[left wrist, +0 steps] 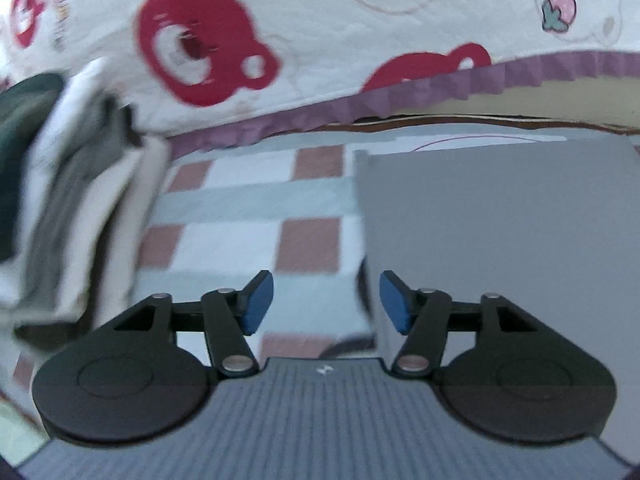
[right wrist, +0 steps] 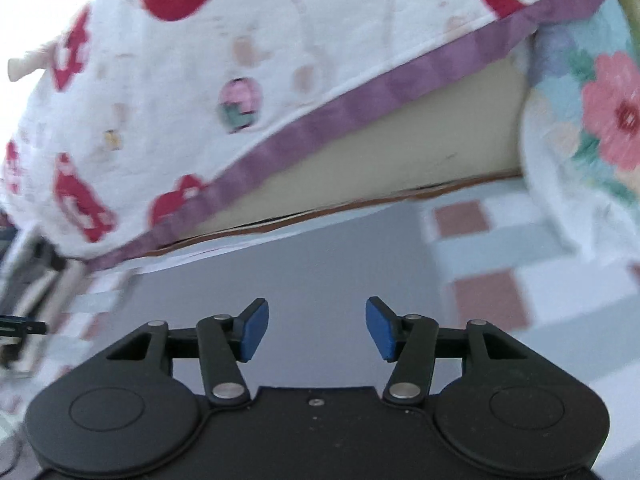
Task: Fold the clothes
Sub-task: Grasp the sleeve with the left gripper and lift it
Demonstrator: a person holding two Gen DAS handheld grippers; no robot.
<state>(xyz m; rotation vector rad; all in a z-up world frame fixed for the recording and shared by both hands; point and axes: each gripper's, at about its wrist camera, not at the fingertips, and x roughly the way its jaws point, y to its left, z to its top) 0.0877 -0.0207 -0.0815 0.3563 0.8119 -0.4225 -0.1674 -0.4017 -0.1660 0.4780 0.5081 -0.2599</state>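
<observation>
A flat grey folded garment (left wrist: 500,216) lies on a checked sheet (left wrist: 240,240). It also shows in the right wrist view (right wrist: 304,280). My left gripper (left wrist: 326,302) is open and empty, low over the garment's left edge. My right gripper (right wrist: 316,330) is open and empty, just above the grey garment. A blurred stack of folded clothes (left wrist: 76,200) stands at the left in the left wrist view, and its edge shows in the right wrist view (right wrist: 28,292).
A white quilt with red bear prints and a purple border (left wrist: 320,40) hangs behind; it also shows in the right wrist view (right wrist: 200,100). A floral pillow (right wrist: 592,128) sits at the right. A beige mattress side (right wrist: 400,160) is under the quilt.
</observation>
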